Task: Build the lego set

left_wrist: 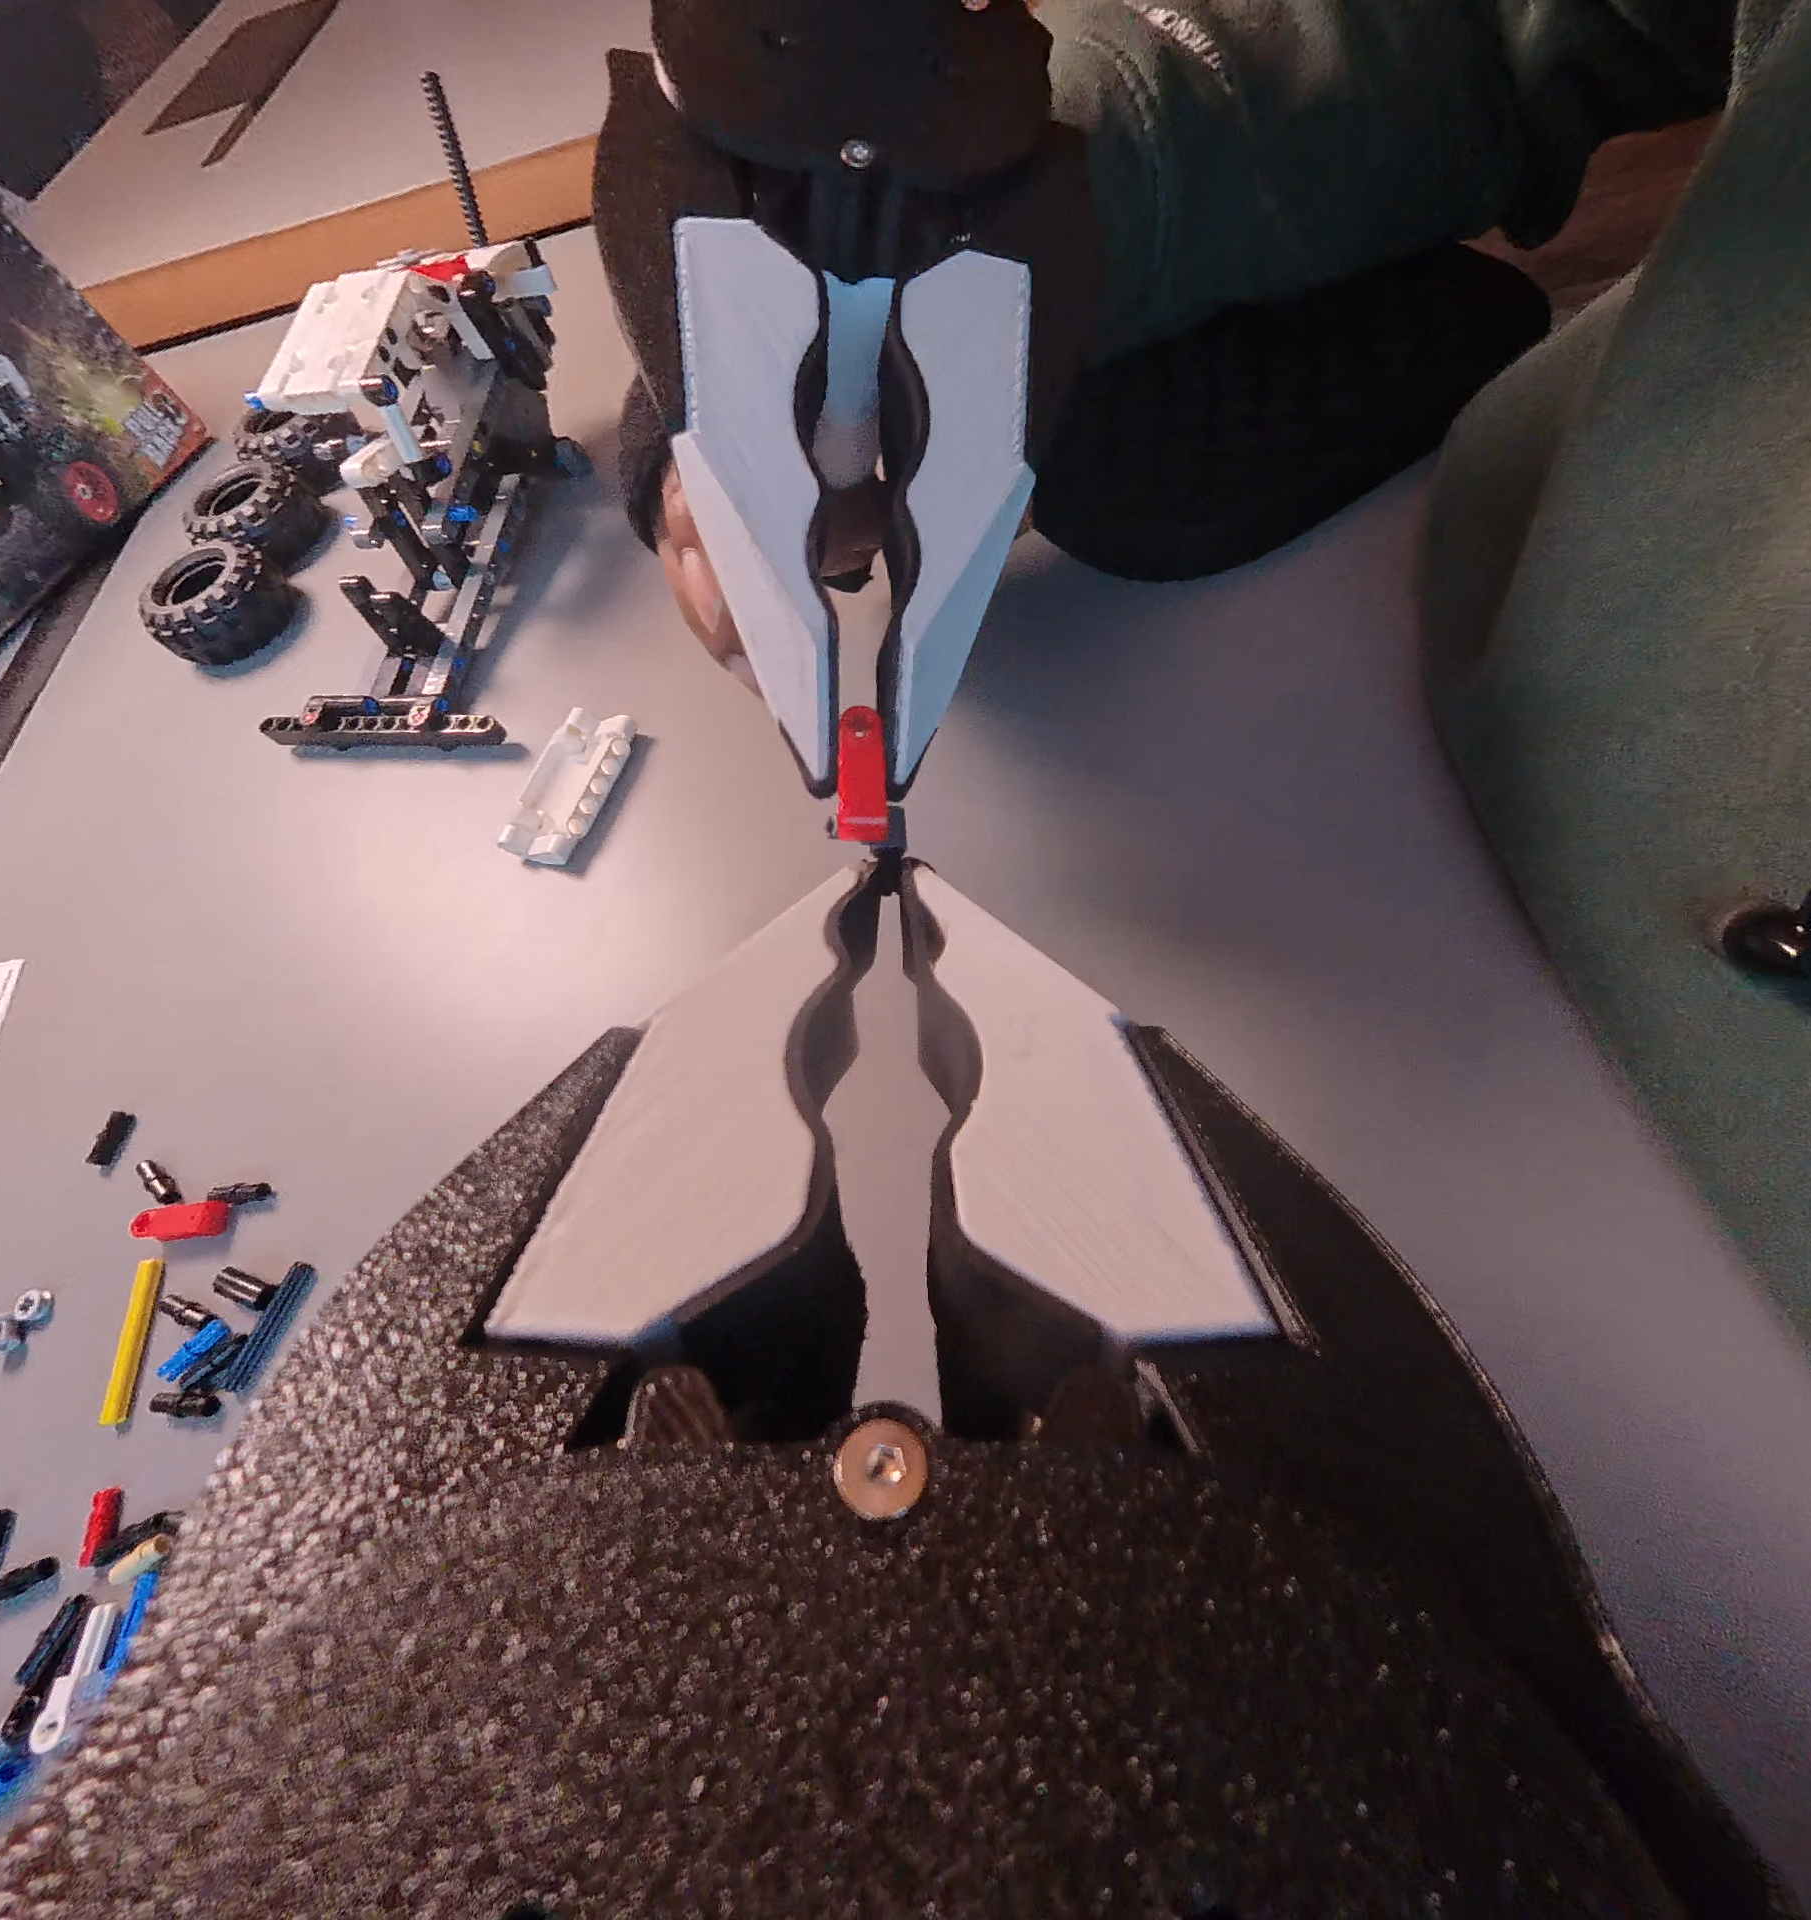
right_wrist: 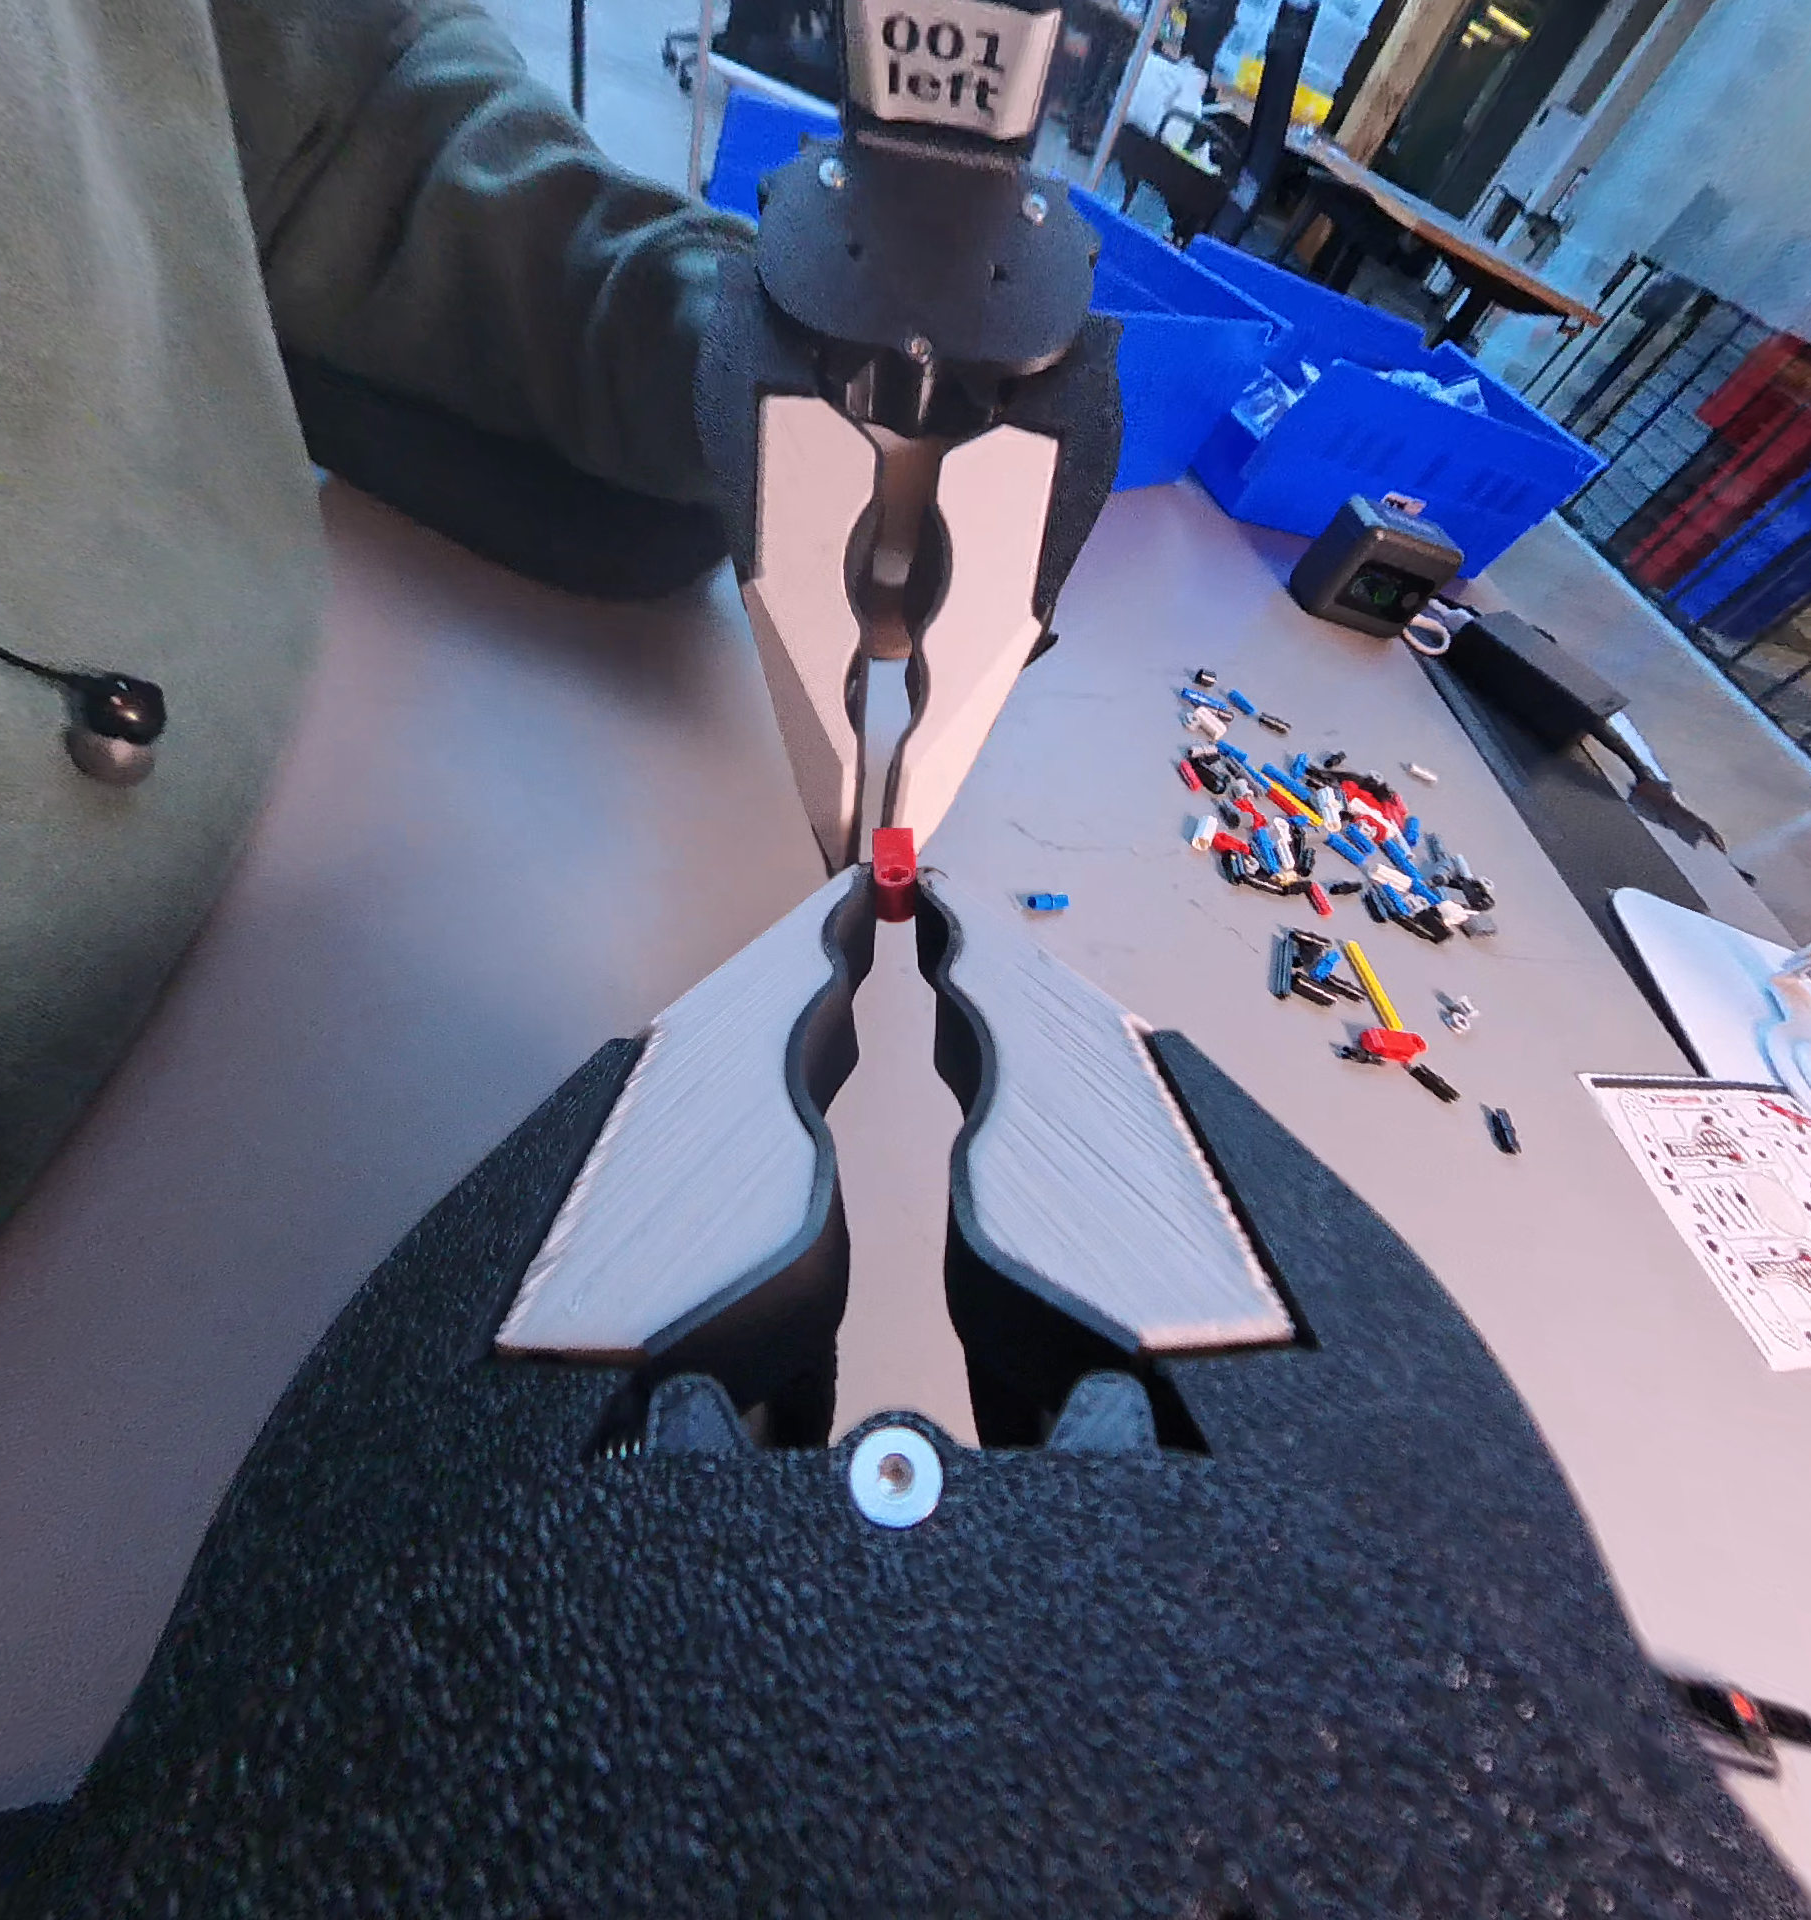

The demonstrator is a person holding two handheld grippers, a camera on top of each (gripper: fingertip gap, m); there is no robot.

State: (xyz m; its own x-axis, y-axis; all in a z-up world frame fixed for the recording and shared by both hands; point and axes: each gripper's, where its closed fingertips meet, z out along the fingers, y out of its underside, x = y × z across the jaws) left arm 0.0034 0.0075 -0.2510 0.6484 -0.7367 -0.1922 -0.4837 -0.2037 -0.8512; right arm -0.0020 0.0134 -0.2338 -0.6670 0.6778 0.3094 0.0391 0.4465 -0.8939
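Note:
My right gripper (right_wrist: 893, 896) is shut on a small red Lego connector (right_wrist: 893, 871) and holds it above the grey table (right_wrist: 527, 935). In the left wrist view the right gripper (left_wrist: 861, 802) comes in from the top with the red connector (left_wrist: 863, 774) in its tips. My left gripper (left_wrist: 885, 871) is shut, tip to tip with it, on a tiny black pin (left_wrist: 886, 837) that touches the connector's end. In the right wrist view the left gripper (right_wrist: 878, 844) sits just behind the connector and the pin is hidden.
A partly built white and black vehicle (left_wrist: 433, 416), three black tyres (left_wrist: 246, 540) and a white panel piece (left_wrist: 568, 784) lie at the left. Loose small pieces (right_wrist: 1327, 831), a sticker sheet (right_wrist: 1753, 1216), blue bins (right_wrist: 1400, 447) and a person's sleeve (right_wrist: 485, 343) are nearby. Only a small space, under 4 cm, lies between the two pairs of fingers.

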